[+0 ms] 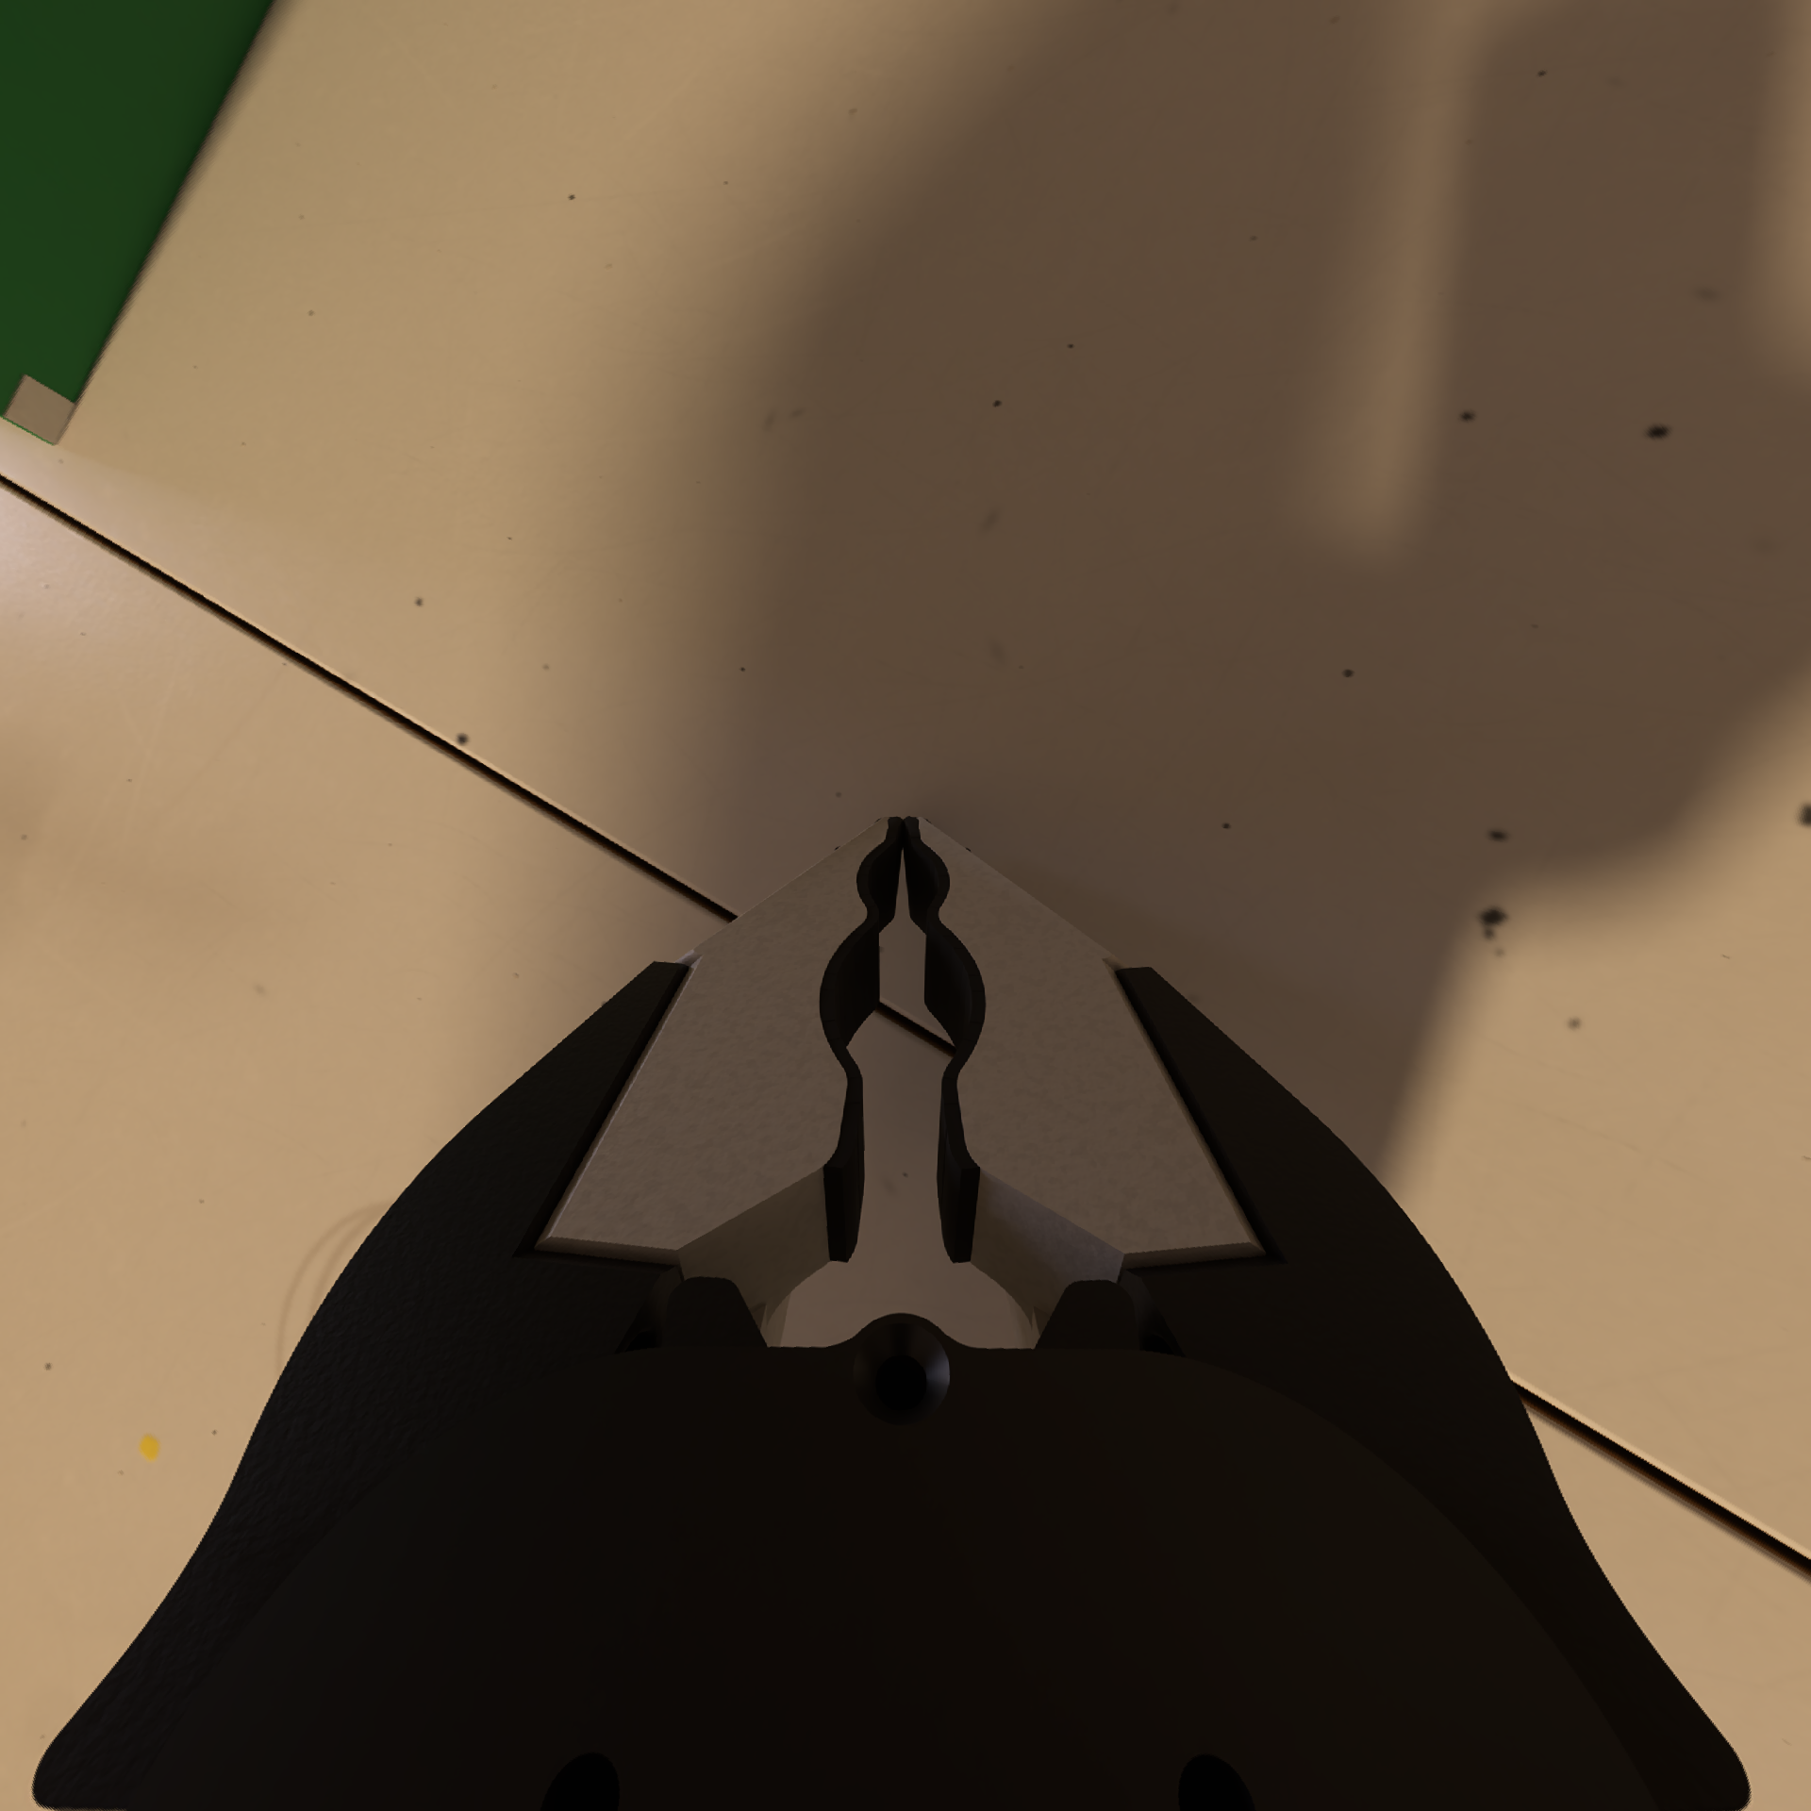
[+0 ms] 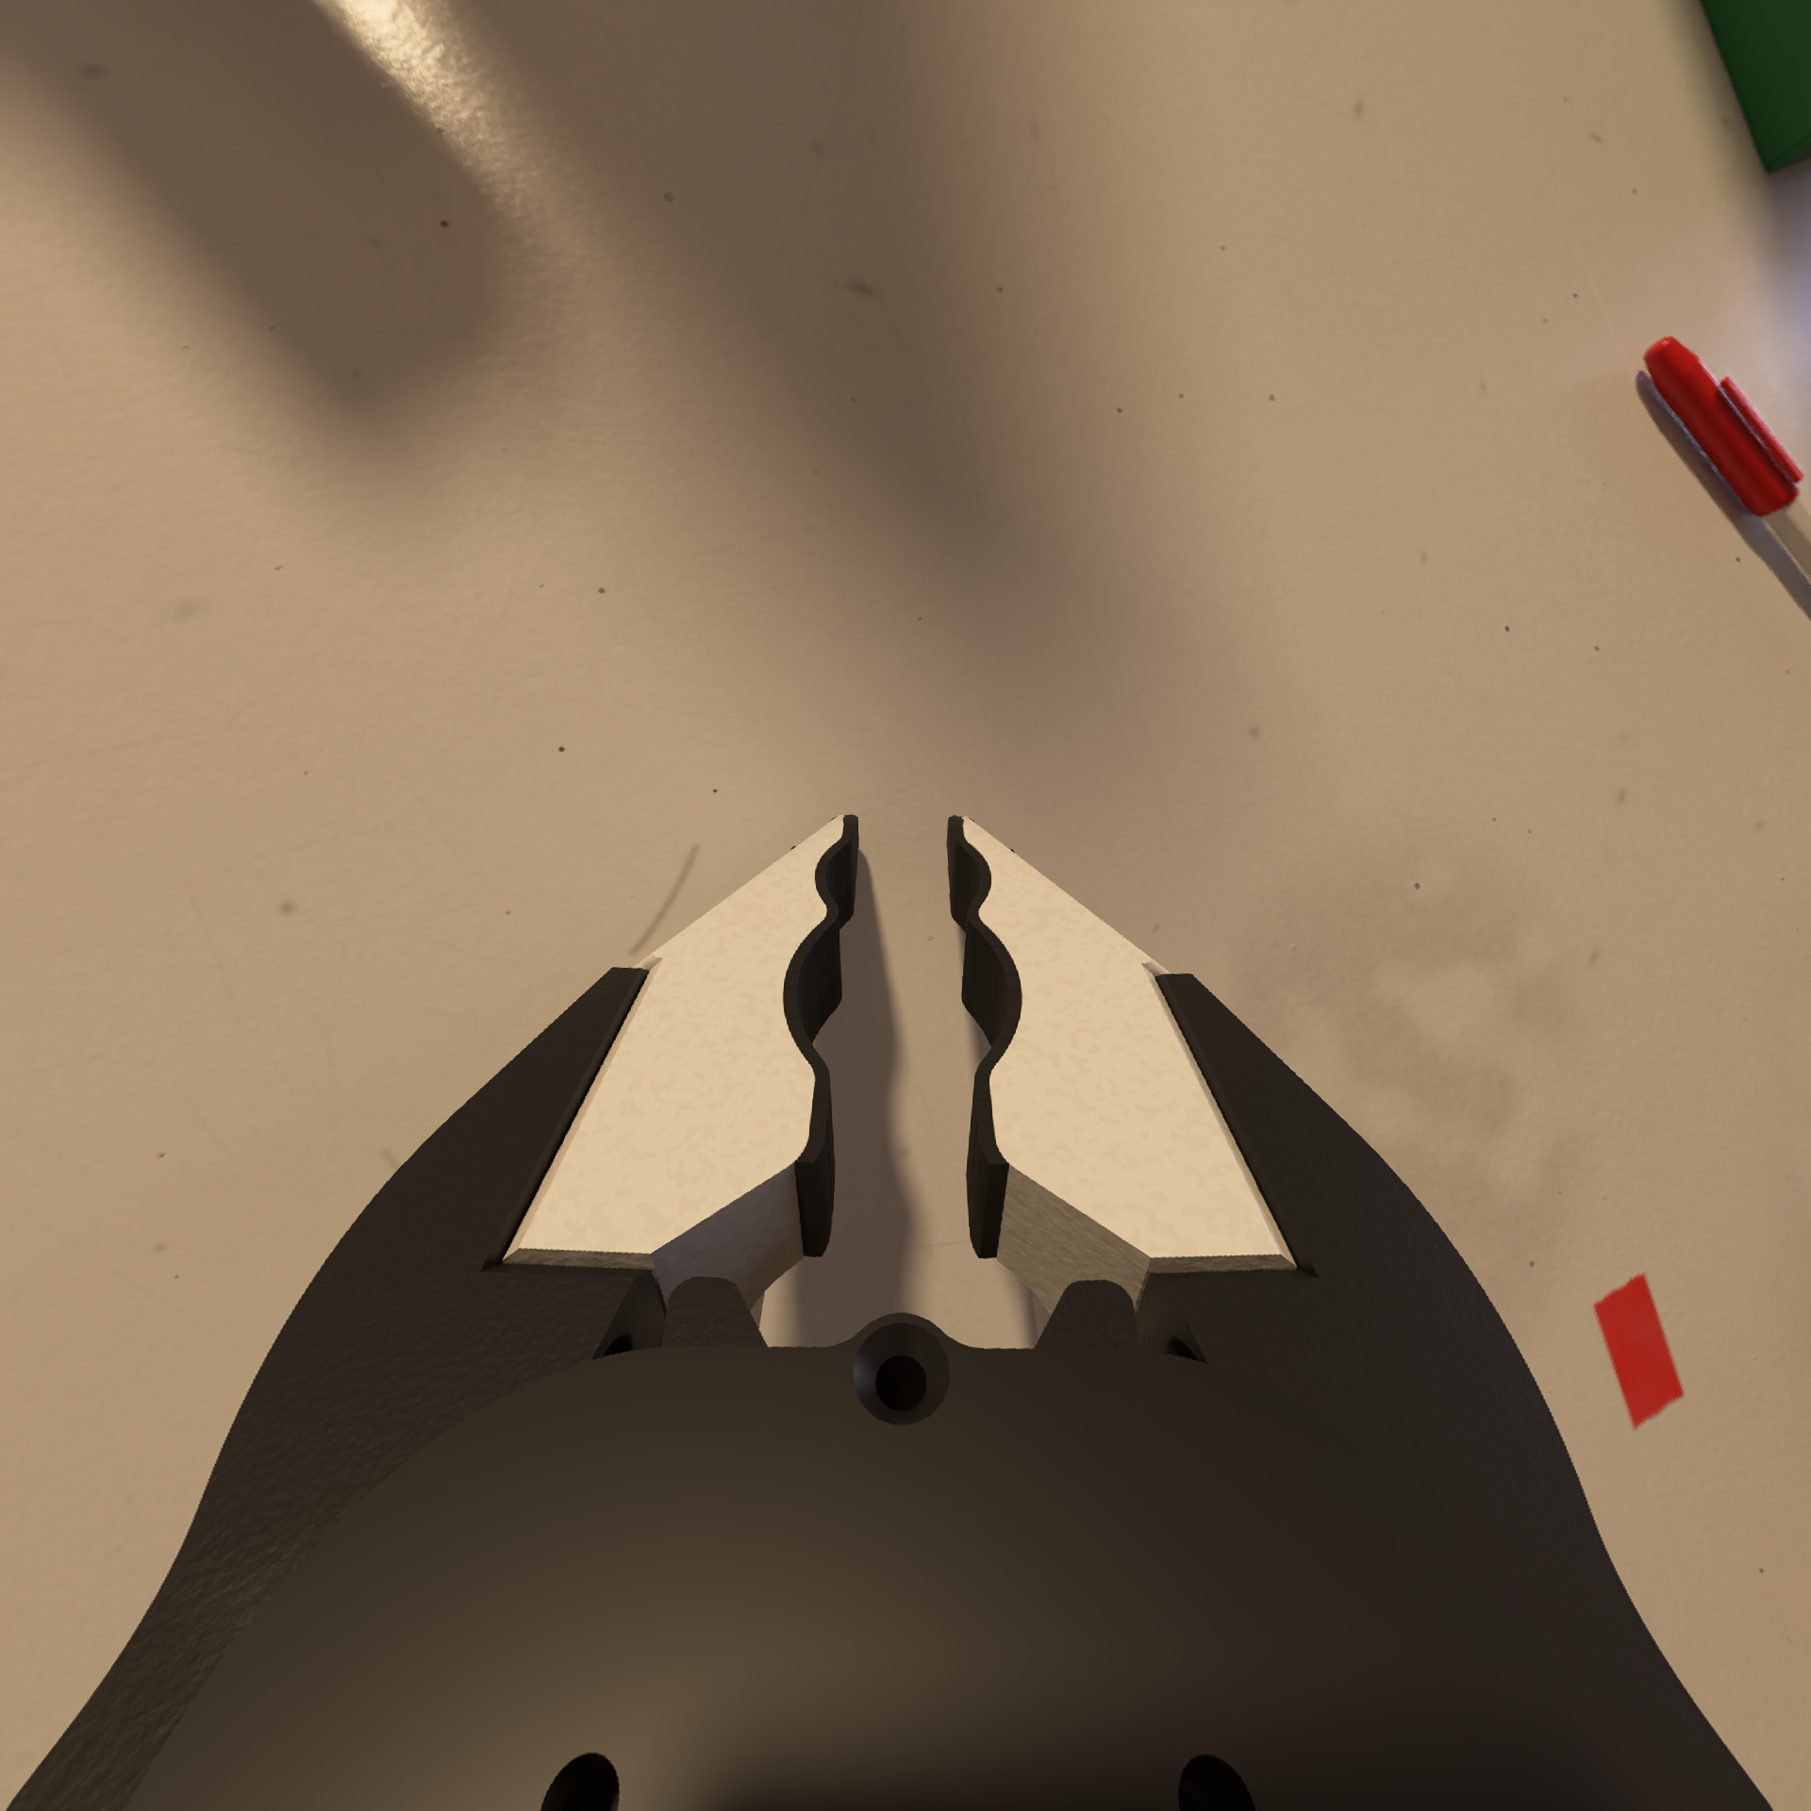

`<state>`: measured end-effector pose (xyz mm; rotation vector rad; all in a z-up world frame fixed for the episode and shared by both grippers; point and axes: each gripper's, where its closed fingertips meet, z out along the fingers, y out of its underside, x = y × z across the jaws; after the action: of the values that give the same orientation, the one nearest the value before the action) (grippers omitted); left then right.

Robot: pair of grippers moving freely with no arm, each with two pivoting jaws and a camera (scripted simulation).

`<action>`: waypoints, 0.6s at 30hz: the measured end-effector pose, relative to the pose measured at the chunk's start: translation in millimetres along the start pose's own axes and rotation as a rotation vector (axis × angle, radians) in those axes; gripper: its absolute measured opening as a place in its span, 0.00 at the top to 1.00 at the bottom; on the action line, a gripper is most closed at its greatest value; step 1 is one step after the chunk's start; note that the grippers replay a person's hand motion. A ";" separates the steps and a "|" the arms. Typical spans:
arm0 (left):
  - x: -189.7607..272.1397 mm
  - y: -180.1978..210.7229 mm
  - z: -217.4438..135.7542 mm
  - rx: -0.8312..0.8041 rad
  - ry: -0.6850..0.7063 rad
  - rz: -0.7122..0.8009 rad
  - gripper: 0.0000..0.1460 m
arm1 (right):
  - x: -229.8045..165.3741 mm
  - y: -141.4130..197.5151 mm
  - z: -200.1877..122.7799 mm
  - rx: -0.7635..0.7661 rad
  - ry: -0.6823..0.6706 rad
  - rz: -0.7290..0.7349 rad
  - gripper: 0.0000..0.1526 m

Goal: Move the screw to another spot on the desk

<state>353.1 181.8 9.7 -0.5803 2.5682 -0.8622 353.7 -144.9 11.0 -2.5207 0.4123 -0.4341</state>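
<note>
No screw shows in either view. My left gripper (image 1: pixel 903 826) is shut, its tips touching with nothing visible between them, and it hangs over the beige desk (image 1: pixel 1078 490) above a dark seam (image 1: pixel 392 706) in the top. My right gripper (image 2: pixel 902 828) is open a little and empty, over bare beige desk (image 2: pixel 588 588).
A green mat (image 1: pixel 88 186) lies at the far left in the left wrist view, and a green corner (image 2: pixel 1774 69) at the top right in the right wrist view. A red-capped pen (image 2: pixel 1720 431) and a red tape strip (image 2: pixel 1639 1350) lie at the right. Broad shadows cross the desk.
</note>
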 end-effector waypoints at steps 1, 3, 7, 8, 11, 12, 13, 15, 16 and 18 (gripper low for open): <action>2.8 0.3 -1.2 -0.001 0.006 -0.003 1.00 | -1.8 0.2 -0.4 0.000 -0.007 -0.008 0.88; 8.5 1.0 -3.8 -0.009 0.013 0.001 1.00 | -4.8 0.0 -0.4 -0.002 -0.016 -0.021 0.88; 19.0 2.9 -8.1 -0.023 0.023 0.005 1.00 | -9.1 -1.5 0.2 -0.009 -0.047 -0.059 0.88; 21.3 3.6 -9.6 -0.026 0.024 0.004 1.00 | -11.1 -1.6 0.0 -0.014 -0.056 -0.071 0.88; 28.7 5.3 -13.2 -0.027 0.024 -0.002 1.00 | -15.8 -1.8 -0.6 -0.020 -0.066 -0.093 0.88; 31.0 5.6 -13.9 -0.025 0.027 -0.006 1.00 | -16.0 -2.0 -0.5 -0.024 -0.070 -0.100 0.88; 33.0 5.9 -14.8 -0.025 0.030 -0.006 1.00 | -15.3 -2.4 -0.1 -0.026 -0.072 -0.105 0.88; 36.2 6.3 -16.6 -0.029 0.026 -0.005 1.00 | -16.4 -2.1 -0.4 -0.030 -0.080 -0.110 0.89; 37.2 6.5 -17.3 -0.028 0.026 -0.008 1.00 | -18.3 -1.6 -1.2 -0.030 -0.096 -0.109 0.89; 37.9 7.1 -18.5 -0.021 0.031 -0.006 1.00 | -20.7 -0.1 -2.7 -0.027 -0.133 -0.116 0.88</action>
<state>310.7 177.4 11.0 -0.5851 2.6072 -0.8535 334.0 -138.3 8.7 -2.5902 0.2231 -0.3035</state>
